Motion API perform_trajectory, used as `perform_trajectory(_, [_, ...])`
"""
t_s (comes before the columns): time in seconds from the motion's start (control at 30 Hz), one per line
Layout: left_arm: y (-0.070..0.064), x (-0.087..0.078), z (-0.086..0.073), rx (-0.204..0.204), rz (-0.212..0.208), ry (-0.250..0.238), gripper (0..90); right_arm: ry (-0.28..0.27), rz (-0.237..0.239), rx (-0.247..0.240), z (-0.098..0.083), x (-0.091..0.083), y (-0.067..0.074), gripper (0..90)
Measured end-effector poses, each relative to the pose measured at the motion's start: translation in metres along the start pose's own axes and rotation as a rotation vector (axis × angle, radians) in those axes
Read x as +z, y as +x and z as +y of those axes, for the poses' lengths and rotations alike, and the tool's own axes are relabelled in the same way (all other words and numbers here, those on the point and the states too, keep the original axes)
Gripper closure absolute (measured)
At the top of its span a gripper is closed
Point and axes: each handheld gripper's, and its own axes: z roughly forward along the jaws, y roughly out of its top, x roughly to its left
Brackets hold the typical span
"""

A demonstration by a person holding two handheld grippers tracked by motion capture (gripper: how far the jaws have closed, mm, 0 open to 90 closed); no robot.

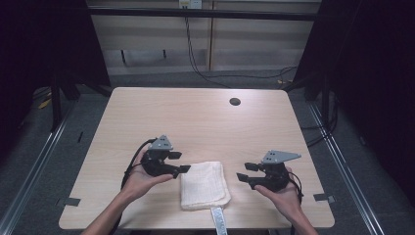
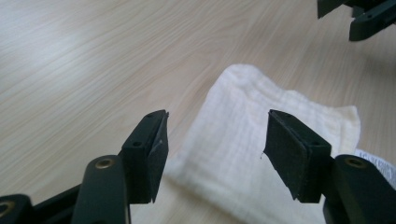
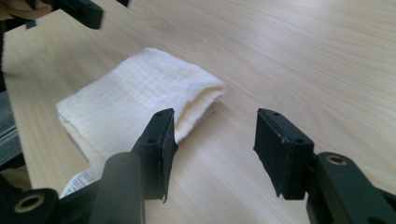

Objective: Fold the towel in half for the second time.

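Tabletop (image 1: 195,112): folded towel (image 1: 203,185) between open jaws.

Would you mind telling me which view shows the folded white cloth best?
The high view: the whole cloth lies flat, label past the table edge. The left gripper view has its near part behind the fingers; the right gripper view shows its rolled fold.

one folded white cloth (image 1: 204,184), two claws, left claw (image 1: 180,162), right claw (image 1: 245,172), one table (image 1: 195,117)
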Motion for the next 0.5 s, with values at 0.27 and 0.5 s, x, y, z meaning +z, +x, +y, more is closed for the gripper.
perform_trajectory(0.27, [0.0, -0.024, -0.03, -0.064, 0.033, -0.001, 36.4, -0.015, -0.049, 0.029, -0.01, -0.012, -0.008, 45.5])
perform_trajectory(0.5, [-0.004, -0.038, -0.049, -0.069, 0.085, 0.013, 33.7, -0.026, -0.086, 0.061, -0.019, -0.024, -0.015, 44.3])
